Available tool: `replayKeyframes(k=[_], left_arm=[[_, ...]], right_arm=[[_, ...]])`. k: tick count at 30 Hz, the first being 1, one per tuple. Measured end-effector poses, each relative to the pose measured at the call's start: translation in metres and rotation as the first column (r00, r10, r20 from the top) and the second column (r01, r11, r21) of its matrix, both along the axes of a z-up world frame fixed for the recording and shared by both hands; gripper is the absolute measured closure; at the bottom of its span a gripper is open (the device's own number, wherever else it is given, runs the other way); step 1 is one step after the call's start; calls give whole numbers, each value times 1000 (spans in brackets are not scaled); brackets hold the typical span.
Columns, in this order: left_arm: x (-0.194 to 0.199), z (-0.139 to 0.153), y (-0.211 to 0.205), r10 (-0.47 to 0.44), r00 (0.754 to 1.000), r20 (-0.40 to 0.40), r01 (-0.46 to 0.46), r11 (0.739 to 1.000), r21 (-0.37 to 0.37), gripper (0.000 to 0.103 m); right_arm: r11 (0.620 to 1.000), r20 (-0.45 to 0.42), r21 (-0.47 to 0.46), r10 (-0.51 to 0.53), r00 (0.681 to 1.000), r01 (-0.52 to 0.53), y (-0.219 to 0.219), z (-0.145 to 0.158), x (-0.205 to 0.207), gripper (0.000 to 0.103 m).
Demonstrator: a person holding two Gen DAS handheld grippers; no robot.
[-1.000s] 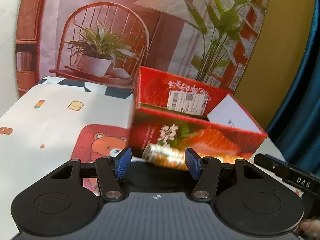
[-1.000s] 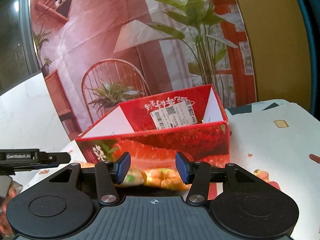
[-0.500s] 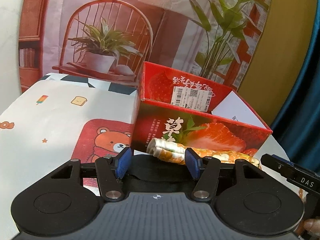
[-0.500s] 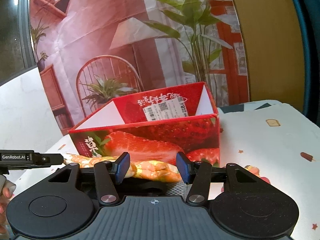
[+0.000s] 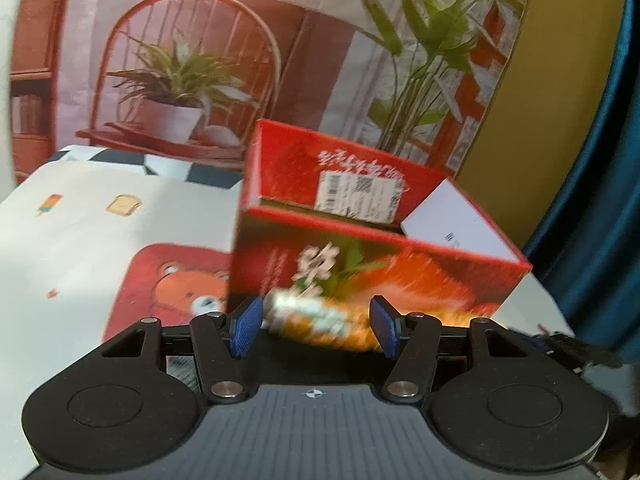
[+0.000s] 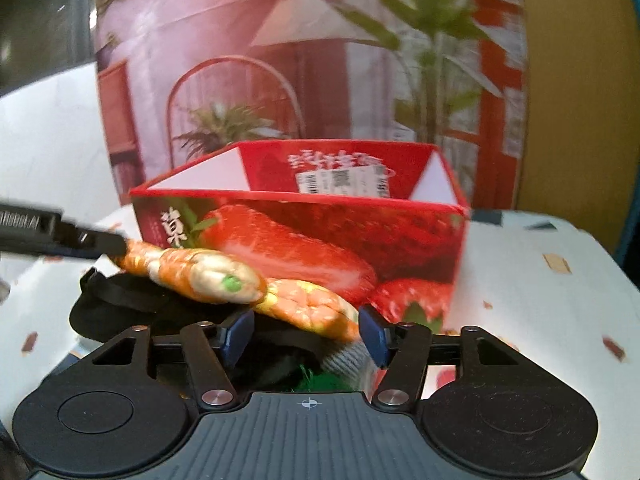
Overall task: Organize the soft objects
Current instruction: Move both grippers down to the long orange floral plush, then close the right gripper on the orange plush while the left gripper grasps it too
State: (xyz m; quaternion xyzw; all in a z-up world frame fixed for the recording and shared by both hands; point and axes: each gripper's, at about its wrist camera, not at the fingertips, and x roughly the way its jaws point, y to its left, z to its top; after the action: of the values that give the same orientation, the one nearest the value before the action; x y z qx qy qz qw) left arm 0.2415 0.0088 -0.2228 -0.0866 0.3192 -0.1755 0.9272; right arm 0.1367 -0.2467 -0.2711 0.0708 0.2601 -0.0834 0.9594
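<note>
Right wrist view shows the orange plush toy point(image 6: 224, 280) draped over dark cloth point(image 6: 120, 304) on the bench point(image 6: 540, 300), just before the red strawberry box point(image 6: 320, 240). The right gripper point(image 6: 306, 334) jaws are opening, one toy end between them; the left gripper point(image 5: 316, 326) jaws stand apart around the other, blurred end. Best to close both ends evenly, then lift over the box rim.

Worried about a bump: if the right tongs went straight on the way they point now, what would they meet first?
Probably the orange plush toy, lying just ahead between the opening right tongs. Behind it stands the red strawberry box. Depth is hard to judge.
</note>
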Motion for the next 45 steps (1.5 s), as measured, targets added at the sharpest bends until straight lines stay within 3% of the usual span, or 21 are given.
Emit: replayKeyframes(k=[5,10,16,19,25,31,42,45], left_arm=[[13,4,-7,5,1000,29,-5,1000,-1,42],[10,2,2,-4,999,47,5,1000,-26,41],[2,-5,24,-28,998,58,30,999,-29,42],[1,-10,26,-32,998,47,33,999,-9,42],[4,-13,16,-89,995,51,88,996,30,42],[-4,-14,20,-128,990,59,127,992,8,41],[8,-23,4,-81,996,38,76,992,101,43],[14,-23,-1,-69,997,39,66,995,77,47]], right_arm=[[998,-15,-47,39,999,-40,3,0,24,46],[999,-26,35,29,999,-28,-11,-1,40,48],[990,-22,138,18,1000,-15,-29,-5,47,67],[983,-13,184,6,1000,-4,-35,-8,45,71],[970,-4,244,-19,1000,19,-40,-11,43,73],[954,-7,297,-42,999,42,-48,-11,43,74],[939,-19,336,-73,997,75,-49,-11,44,74],[938,-23,338,-73,997,77,-48,-8,43,74]])
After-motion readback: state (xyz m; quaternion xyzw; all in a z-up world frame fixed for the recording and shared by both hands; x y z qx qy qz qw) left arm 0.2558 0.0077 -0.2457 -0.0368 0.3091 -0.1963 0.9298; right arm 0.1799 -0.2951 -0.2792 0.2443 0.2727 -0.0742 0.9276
